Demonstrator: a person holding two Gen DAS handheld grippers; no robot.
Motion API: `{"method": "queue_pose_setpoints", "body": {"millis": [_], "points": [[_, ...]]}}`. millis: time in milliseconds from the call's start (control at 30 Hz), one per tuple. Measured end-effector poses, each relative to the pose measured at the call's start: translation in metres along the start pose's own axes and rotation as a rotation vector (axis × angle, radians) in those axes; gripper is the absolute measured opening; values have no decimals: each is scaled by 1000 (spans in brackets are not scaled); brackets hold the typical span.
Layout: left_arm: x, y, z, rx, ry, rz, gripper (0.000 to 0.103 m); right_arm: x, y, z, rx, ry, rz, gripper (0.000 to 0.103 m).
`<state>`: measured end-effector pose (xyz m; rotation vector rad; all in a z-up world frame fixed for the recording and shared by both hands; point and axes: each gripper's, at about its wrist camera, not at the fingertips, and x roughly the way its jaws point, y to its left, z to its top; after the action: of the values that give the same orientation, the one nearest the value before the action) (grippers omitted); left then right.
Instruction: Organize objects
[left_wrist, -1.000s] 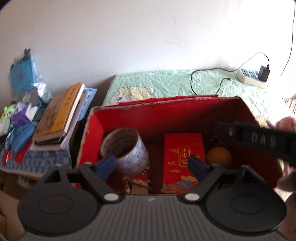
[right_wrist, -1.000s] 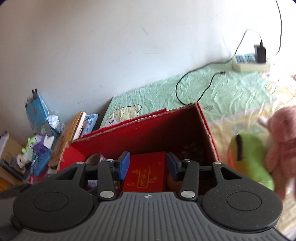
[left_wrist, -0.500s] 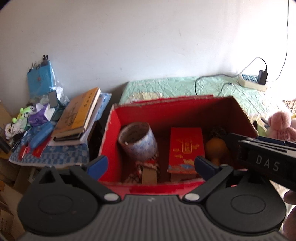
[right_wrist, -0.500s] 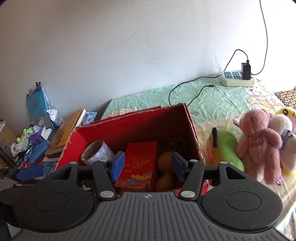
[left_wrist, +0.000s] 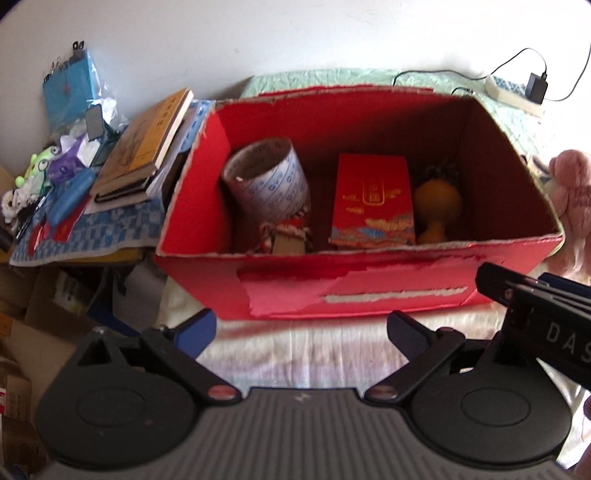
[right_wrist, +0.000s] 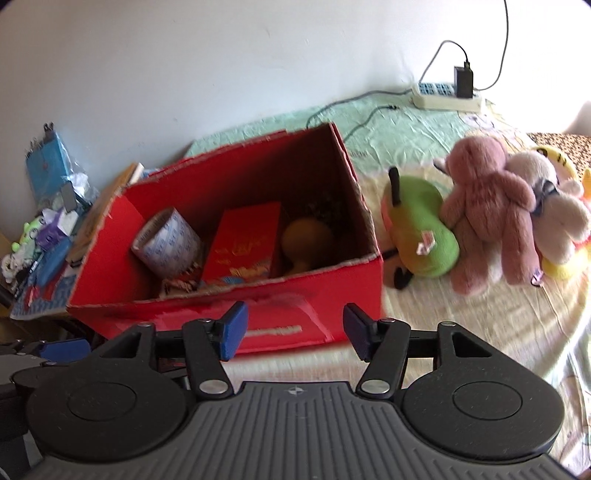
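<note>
Resting on the bed sheet (right_wrist: 461, 325), red box (right_wrist: 280, 325); both grippers' fingers released, empty.

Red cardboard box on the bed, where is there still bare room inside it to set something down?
The red cardboard box is free at its right end, between the yellow gourd-shaped toy and the right wall. The left and middle are crowded: the blue-and-white tape roll and the red gift packet sit close together. The bed sheet before the box is bare.

Torn matt cardboard red box (left_wrist: 369, 291), glossy printed tape roll (left_wrist: 267, 181), crinkled cloth bedsheet (right_wrist: 399, 125), fuzzy plush pink bear (right_wrist: 487, 206)
</note>
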<state>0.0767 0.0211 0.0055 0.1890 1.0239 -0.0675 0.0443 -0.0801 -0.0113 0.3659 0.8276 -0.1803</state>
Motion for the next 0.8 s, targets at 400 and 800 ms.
{"method": "queue_pose_setpoints", "body": {"millis": [400,800], "points": [[-2,6,9,-8,18,-26,99,-4,4,11,-3,0,17,64],[-26,12,53,45,-111,-4,100,-10,14,49,-15,-115,28,64]]}}
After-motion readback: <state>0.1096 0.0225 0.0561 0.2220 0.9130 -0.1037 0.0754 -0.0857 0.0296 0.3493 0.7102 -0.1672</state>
